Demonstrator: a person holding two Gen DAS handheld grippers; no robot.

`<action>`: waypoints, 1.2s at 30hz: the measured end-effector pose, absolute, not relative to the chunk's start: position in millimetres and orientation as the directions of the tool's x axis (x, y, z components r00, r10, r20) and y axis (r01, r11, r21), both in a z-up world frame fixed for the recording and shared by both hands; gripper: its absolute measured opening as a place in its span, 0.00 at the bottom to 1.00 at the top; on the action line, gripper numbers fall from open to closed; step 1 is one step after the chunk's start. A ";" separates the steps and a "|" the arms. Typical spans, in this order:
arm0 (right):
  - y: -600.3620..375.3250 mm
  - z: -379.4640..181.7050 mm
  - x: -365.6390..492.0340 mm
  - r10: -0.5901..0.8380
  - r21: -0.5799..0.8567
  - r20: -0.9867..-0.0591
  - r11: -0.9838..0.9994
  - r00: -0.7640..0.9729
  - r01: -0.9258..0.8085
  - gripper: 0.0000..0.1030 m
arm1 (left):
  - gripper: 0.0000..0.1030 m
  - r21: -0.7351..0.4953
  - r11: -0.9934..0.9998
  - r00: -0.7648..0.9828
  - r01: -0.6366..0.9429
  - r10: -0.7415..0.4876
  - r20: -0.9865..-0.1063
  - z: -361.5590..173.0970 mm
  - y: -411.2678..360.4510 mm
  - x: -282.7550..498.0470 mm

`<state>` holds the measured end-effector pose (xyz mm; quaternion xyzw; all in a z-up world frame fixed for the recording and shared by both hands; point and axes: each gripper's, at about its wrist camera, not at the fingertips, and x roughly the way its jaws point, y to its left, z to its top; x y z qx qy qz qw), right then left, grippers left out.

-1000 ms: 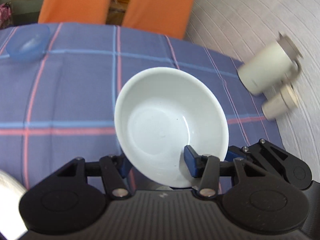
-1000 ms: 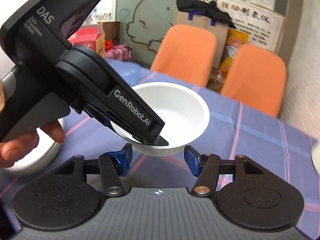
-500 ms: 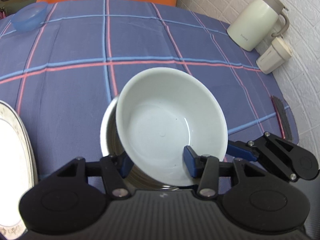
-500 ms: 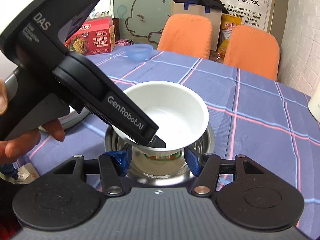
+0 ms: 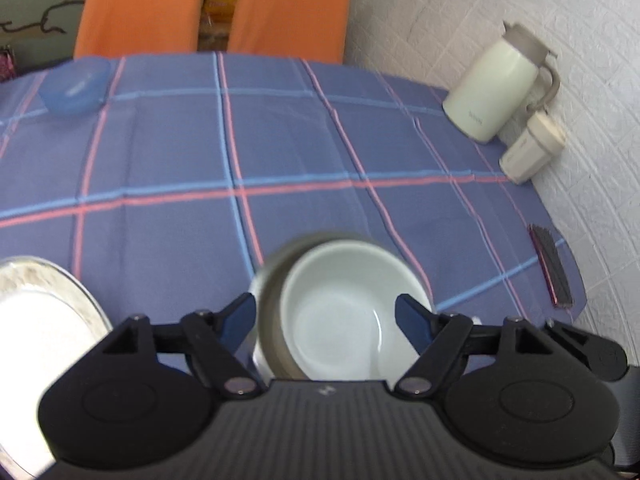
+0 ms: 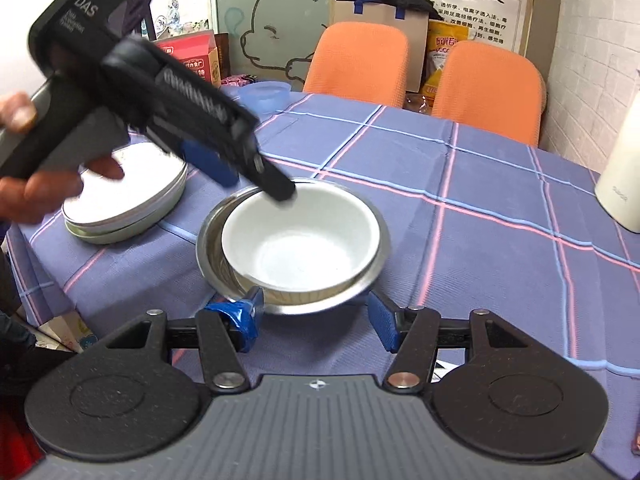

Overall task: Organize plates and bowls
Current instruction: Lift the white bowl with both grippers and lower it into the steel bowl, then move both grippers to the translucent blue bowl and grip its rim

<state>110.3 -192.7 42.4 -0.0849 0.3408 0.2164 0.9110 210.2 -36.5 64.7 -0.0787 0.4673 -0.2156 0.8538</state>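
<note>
A white bowl (image 6: 304, 240) sits nested inside a steel bowl (image 6: 212, 256) on the blue plaid tablecloth; both show in the left wrist view, white bowl (image 5: 340, 320) in steel bowl (image 5: 270, 308). My left gripper (image 5: 325, 318) is open and empty, just above the bowls' near rim; in the right wrist view it (image 6: 256, 176) hovers over the far left rim. My right gripper (image 6: 312, 324) is open and empty, its fingers either side of the steel bowl's near edge. A stack of plates (image 6: 128, 200) lies left of the bowls. A blue bowl (image 5: 76, 86) sits far back left.
A cream kettle (image 5: 500, 84) and a small cream jar (image 5: 530, 148) stand at the right by the white wall. A dark comb-like object (image 5: 554, 268) lies at the table's right edge. Two orange chairs (image 6: 486, 88) stand behind the table.
The left gripper lowered the white bowl into the steel bowl, opened and let it go, then lifted back a little. The right gripper opened wider.
</note>
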 end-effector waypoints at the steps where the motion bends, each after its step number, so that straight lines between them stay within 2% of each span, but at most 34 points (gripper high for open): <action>1: -193.8 45.1 108.1 0.334 -0.013 -0.652 0.893 0.680 -0.450 0.42 | 0.79 -0.332 0.897 0.490 0.292 -0.438 -0.754 69.2 -31.6 211.9; 6: -191.6 64.8 109.7 0.354 -0.021 -0.584 0.893 0.731 -0.449 0.42 | 0.81 -0.319 0.920 0.559 0.226 -0.391 -0.731 83.9 2.2 231.1; 10: -165.6 83.1 150.5 0.399 -0.049 -0.521 0.869 0.755 -0.493 0.43 | 0.83 -0.307 0.944 0.605 0.122 -0.316 -0.731 89.2 50.2 254.7; 13: -132.3 92.4 192.1 0.434 -0.067 -0.506 0.842 0.745 -0.536 0.43 | 0.84 -0.289 0.957 0.645 0.028 -0.238 -0.726 92.1 94.4 277.2; 17: -80.7 97.1 251.3 0.458 -0.098 -0.523 0.806 0.719 -0.584 0.43 | 0.85 -0.295 0.951 0.672 -0.092 -0.160 -0.723 91.2 153.1 316.7; 23: -20.9 72.9 324.1 0.472 -0.117 -0.589 0.753 0.656 -0.648 0.43 | 0.85 -0.341 0.925 0.647 -0.168 -0.157 -0.746 69.0 200.5 389.3; 30: 17.4 33.9 392.6 0.463 -0.072 -0.669 0.738 0.581 -0.671 0.43 | 0.85 -0.355 0.917 0.579 -0.180 -0.193 -0.792 29.8 198.4 462.1; 36: 28.7 15.9 415.7 0.482 -0.024 -0.691 0.729 0.538 -0.684 0.43 | 0.85 -0.335 0.929 0.553 -0.159 -0.197 -0.809 8.7 191.2 495.8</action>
